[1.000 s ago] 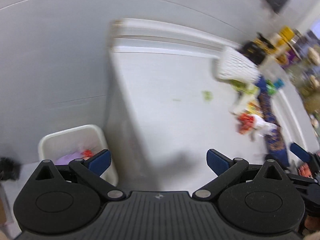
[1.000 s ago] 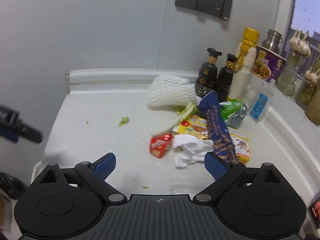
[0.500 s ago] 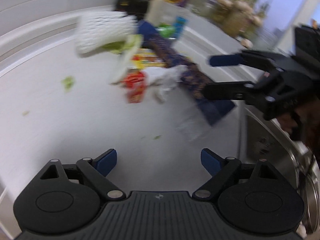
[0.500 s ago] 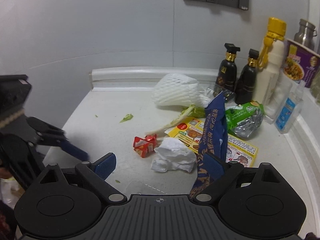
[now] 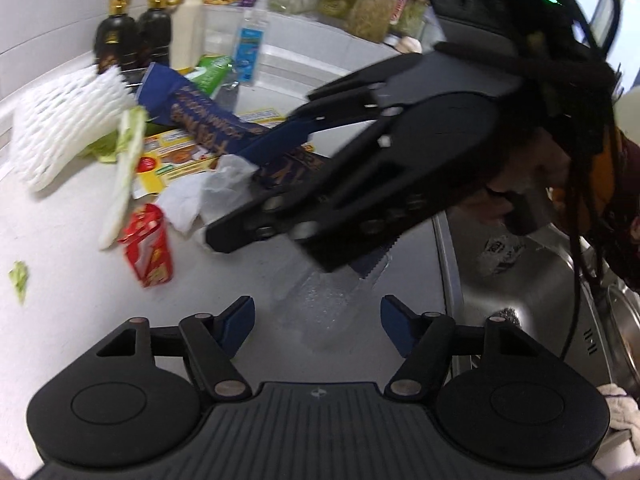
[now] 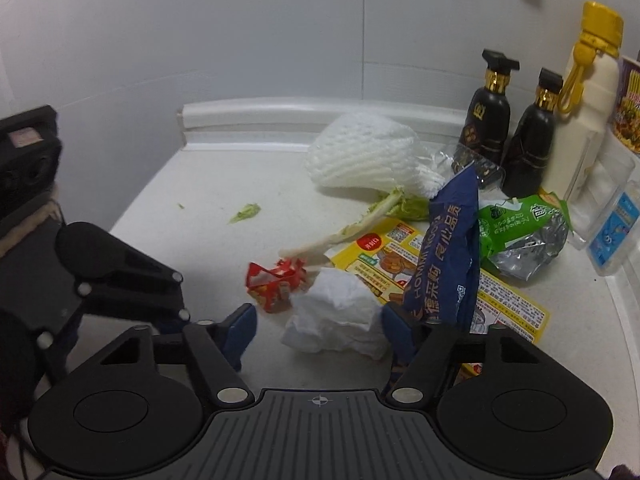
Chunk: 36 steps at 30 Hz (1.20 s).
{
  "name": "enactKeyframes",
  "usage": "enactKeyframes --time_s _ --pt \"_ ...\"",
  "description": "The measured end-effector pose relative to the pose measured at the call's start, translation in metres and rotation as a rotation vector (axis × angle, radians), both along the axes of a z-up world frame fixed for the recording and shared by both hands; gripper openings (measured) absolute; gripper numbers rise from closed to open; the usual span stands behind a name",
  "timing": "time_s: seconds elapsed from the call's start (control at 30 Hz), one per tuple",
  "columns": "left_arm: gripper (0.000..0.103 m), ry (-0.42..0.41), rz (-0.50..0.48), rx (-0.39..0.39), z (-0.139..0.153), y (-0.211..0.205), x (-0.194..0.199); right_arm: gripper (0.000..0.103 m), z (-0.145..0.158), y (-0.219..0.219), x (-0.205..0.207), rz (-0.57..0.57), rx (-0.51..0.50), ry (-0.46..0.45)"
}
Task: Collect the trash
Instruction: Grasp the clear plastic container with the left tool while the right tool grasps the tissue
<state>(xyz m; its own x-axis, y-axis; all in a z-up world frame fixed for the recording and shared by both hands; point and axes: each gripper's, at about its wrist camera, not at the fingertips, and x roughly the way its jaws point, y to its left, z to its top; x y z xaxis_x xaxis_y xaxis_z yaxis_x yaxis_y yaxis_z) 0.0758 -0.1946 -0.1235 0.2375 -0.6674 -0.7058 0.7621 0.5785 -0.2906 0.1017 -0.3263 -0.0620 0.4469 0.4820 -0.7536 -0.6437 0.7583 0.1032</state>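
Observation:
Trash lies heaped on the white counter [image 6: 208, 184]: a crumpled white tissue [image 6: 336, 320], a red wrapper [image 6: 276, 284], a tall blue bag [image 6: 444, 256], a green-silver packet [image 6: 520, 232], yellow leaflets [image 6: 384, 252], a white foam net [image 6: 360, 152] and a cabbage leaf [image 6: 360, 220]. My right gripper [image 6: 318, 328] straddles the tissue, its jaws closing, a gap still showing at the left pad. My left gripper [image 5: 318, 322] hovers over a clear plastic wrapper [image 5: 324, 300]; its jaws are closing too, pads apart from it. In the left wrist view the right gripper [image 5: 228, 196] reaches onto the tissue [image 5: 188, 196].
Two dark bottles [image 6: 486, 120], a cream bottle with a yellow cap [image 6: 588, 92] and a small blue-labelled bottle [image 6: 616, 228] stand along the back wall. A steel sink [image 5: 500, 280] opens right of the pile. A hand [image 5: 520, 184] holds the right gripper. Leaf scraps [image 6: 244, 212] dot the counter.
The left view swung from the bin and counter side onto the trash pile. The right gripper came down over the tissue. Both pairs of jaws have narrowed.

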Motion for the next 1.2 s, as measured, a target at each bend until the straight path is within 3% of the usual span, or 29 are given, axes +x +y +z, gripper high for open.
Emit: enactKeyframes --time_s 0.13,0.23,0.3,0.5,0.77,1.2 --pt "0.054 -0.01 -0.003 0.001 -0.001 -0.006 0.0 0.058 -0.008 0.0 0.004 -0.023 -0.018 -0.008" --pt "0.048 -0.005 0.0 -0.006 -0.001 -0.008 0.001 0.049 -0.013 0.0 0.003 -0.033 -0.039 -0.024" --pt "0.046 -0.015 0.0 -0.003 -0.001 -0.007 0.0 0.035 -0.015 0.001 0.002 -0.039 -0.061 -0.033" --pt "0.044 -0.015 0.044 -0.013 0.0 0.003 0.0 0.012 -0.01 -0.006 0.0 -0.083 -0.041 -0.041" --pt "0.044 0.073 0.186 -0.057 -0.002 0.04 0.005 0.009 0.001 -0.011 -0.01 -0.149 0.006 -0.048" --pt "0.044 0.041 0.291 -0.075 0.014 0.083 -0.011 0.009 0.02 -0.015 -0.035 -0.278 0.145 -0.022"
